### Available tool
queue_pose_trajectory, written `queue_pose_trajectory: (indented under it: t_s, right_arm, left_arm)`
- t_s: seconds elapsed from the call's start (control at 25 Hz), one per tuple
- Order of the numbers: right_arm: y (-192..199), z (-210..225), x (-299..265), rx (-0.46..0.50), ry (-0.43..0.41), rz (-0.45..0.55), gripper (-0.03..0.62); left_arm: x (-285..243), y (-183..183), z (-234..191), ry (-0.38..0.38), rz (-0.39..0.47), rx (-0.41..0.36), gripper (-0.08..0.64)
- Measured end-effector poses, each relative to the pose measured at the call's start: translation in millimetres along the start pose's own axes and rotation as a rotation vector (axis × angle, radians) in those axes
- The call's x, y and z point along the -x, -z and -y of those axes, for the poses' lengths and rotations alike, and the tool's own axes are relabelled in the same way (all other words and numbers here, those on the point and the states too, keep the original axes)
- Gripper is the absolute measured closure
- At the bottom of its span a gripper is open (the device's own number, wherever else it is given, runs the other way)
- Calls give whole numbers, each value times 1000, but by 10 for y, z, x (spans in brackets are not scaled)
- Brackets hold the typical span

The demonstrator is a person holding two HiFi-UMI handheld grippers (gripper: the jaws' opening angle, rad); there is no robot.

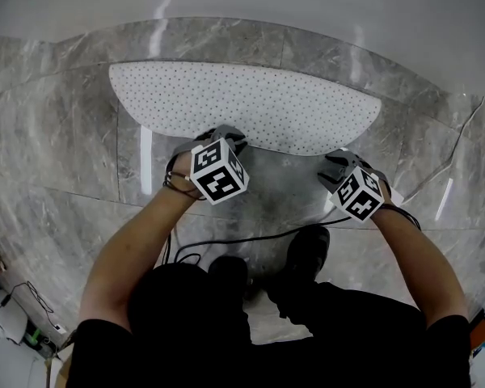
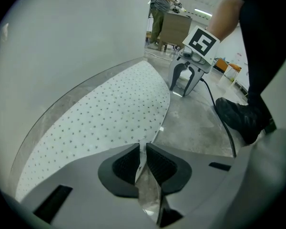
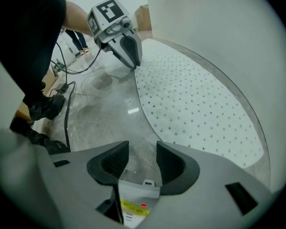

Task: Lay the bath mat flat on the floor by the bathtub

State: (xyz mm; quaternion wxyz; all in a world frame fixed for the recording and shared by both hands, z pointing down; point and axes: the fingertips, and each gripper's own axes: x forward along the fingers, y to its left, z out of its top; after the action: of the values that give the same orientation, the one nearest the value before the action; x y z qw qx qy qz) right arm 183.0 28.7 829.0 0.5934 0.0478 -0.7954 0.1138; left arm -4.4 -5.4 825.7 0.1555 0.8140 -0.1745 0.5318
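A black cable [image 1: 250, 238] trails across the grey marble floor [image 1: 65, 136] and passes just in front of two black shoes [image 1: 307, 250] that stand side by side. It loops once to the left of the shoes. In the left gripper view a person [image 2: 159, 11] stands far off at a brown counter [image 2: 175, 28]; something orange [image 2: 228, 69] sits to its right, too small to tell what. In the right gripper view a brown box [image 3: 142, 14] stands at the far end, with another person's legs [image 3: 78, 39] off to the left. White gear with thin wires [image 1: 16, 314] lies at the lower left corner of the head view.
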Motion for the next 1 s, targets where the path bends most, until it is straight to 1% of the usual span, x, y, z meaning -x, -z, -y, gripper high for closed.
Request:
queue_pose_trajectory:
  t_s: [0.08,0.12,0.16,0.2,0.24,0.28,0.32,0.36,0.4,0.44,0.52,0.56,0.6,0.64,0.68,0.76,0.84,0.96,1.0]
  right_arm:
    - [70,1,18,-32,0,2,396]
    - [93,-7,20,-49,-2,1,396]
    - [110,-23,20,-64,-8,0,396]
    - [125,-48,22,-75,-17,-3,392]
    - [137,-81,27,-81,-26,-6,390]
    - [140,-116,34,-85,-34,-7,388]
    - [129,-142,43,-91,-39,-2,387]
    - [103,-157,52,-100,-40,10,387]
    - [71,-159,61,-109,-38,26,387]
    - [39,-152,74,-113,-32,39,387]
    - [-14,-112,114,-77,-1,47,387]
    - [-44,-76,137,-39,23,43,387]
    - [-81,-28,157,3,51,36,387]
    - [-131,30,174,39,80,31,385]
    - [-193,94,187,64,106,31,385]
    - [-325,188,192,72,135,41,366]
    - [-443,205,147,79,130,42,348]
    - [-595,158,-35,159,115,-4,334]
    - [-637,151,-100,170,115,-22,335]
  left_arm:
    - [-5,15,38,21,-6,5,512]
    - [-15,27,88,48,-10,7,515]
    - [-30,42,180,90,-17,3,552]
    - [-50,64,314,137,-28,-14,552]
    - [-74,93,459,171,-43,-54,552]
    - [-98,123,575,182,-58,-111,552]
    - [-117,141,626,168,-68,-165,552]
    - [-127,136,601,137,-66,-196,551]
    - [-124,106,513,98,-54,-195,551]
    - [-109,60,389,56,-36,-171,551]
    - [-68,-17,144,-17,-6,-121,547]
    - [-59,-25,53,-43,-4,-113,529]
    - [-59,-12,-11,-60,-10,-115,435]
    - [-66,13,-49,-65,-19,-124,367]
    - [-73,33,-65,-64,-25,-137,357]
    - [-78,41,-57,-57,-19,-158,350]
    - [-79,28,-46,-55,4,-168,350]
    - [-79,43,-68,-41,32,-175,344]
    - [-78,53,-68,-28,36,-169,342]
